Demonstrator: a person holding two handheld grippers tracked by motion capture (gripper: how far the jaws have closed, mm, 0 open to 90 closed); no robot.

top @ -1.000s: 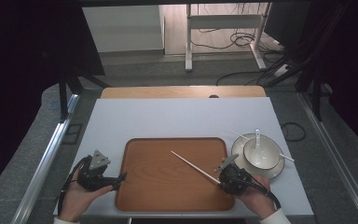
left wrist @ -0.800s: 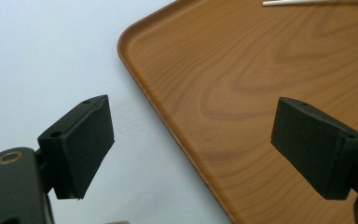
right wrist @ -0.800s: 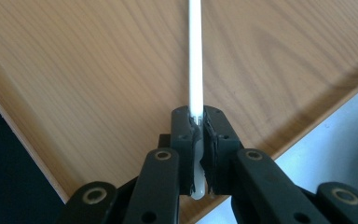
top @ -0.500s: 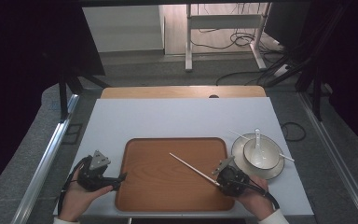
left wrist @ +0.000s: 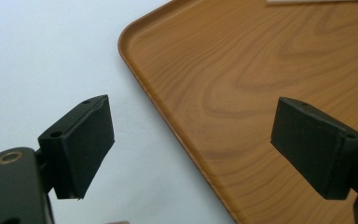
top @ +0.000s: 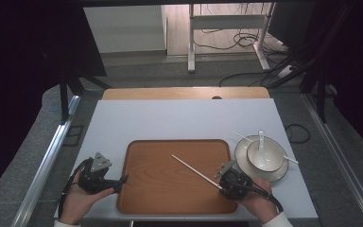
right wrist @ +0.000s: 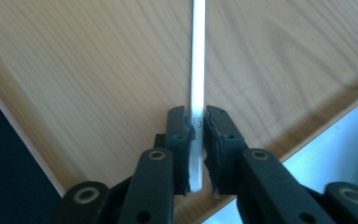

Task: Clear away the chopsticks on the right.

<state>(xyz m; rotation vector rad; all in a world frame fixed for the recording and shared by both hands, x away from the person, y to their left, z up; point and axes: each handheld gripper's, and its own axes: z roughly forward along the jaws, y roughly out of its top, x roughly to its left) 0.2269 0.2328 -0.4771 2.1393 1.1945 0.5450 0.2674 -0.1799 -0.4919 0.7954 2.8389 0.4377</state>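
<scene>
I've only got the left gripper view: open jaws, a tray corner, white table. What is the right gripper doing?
Observer: The right gripper has a white chopstick between its jaws, over the tray. The jaws have just been opening, and I cannot tell whether the pads press on it.
Operator: Which way does that chopstick point?
Observer: In the high view it slants from that gripper up and left, toward the tray's middle.
Operator: Anything else out there to fetch?
Observer: A second chopstick lies across the plate right of the tray. The plate also bears a bowl with a spoon in it.
</scene>
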